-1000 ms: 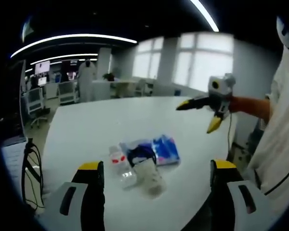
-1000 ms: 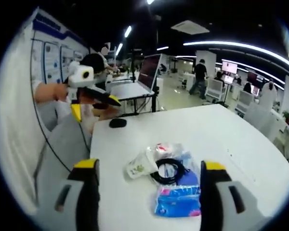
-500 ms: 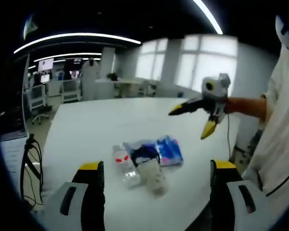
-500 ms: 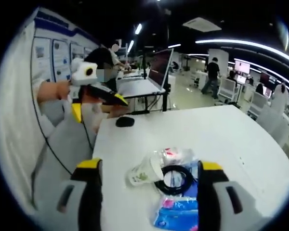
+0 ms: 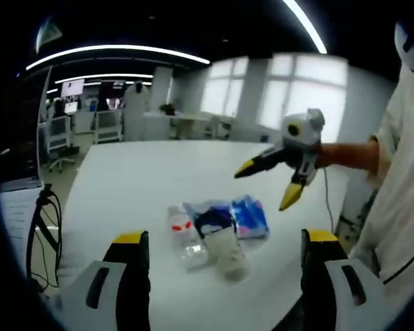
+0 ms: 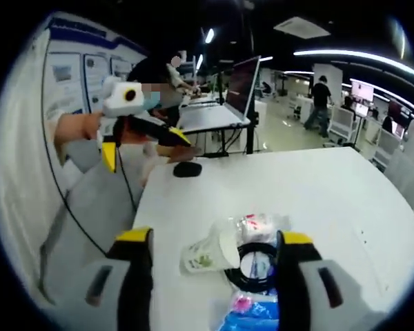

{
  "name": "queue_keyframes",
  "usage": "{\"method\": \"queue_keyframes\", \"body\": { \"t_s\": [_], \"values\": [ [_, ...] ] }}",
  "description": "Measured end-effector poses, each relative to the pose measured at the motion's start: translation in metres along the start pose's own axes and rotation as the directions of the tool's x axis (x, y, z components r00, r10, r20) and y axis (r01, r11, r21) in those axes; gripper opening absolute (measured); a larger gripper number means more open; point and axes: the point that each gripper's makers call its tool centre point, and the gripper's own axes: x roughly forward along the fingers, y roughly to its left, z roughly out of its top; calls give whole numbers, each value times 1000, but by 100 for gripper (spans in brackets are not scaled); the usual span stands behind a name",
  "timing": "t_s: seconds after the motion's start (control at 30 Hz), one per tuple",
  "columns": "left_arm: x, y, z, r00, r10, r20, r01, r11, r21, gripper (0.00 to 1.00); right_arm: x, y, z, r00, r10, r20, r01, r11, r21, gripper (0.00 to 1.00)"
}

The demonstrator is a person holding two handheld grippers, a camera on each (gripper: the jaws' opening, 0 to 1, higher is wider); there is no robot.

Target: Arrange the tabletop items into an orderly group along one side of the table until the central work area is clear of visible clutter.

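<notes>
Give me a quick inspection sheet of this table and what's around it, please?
Surface: white table, mostly bare.
Job's things: paper cup on its side, black cable coil, blue packet and clear plastic bottle, bunched together.
Clutter: black mouse near the far edge.
Grippers: left gripper open; right gripper open, both above the table.
Cables: black leads hanging beside the table.
Surroundings: open office, laptop on a stand, person walking.
</notes>
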Motion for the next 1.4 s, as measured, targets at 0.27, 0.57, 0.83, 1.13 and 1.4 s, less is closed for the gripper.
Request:
{"method": "queue_keyframes", "body": {
  "t_s": [0.27, 0.57, 0.83, 1.13, 1.4],
  "values": [
    [1, 7, -3, 1000, 10, 5, -10, 1000, -19, 88, 19, 2, -11, 997, 66, -49, -66, 998, 1, 60],
    [1, 16, -9, 1000, 25, 7, -24, 999, -41, 88, 35, 4, -26, 985, 133, -106, -132, 991, 13, 53],
    [3, 20, -11, 999, 30, 12, -29, 998, -55, 87, 46, 4, -33, 973, 183, -144, -182, 983, 23, 46],
    [7, 23, -15, 999, 32, 17, -31, 997, -71, 87, 55, 3, -42, 952, 239, -190, -238, 971, 26, 38],
    [8, 29, -18, 999, 42, 26, -39, 995, -88, 87, 62, 3, -49, 934, 280, -222, -280, 959, 32, 30]
  ]
}}
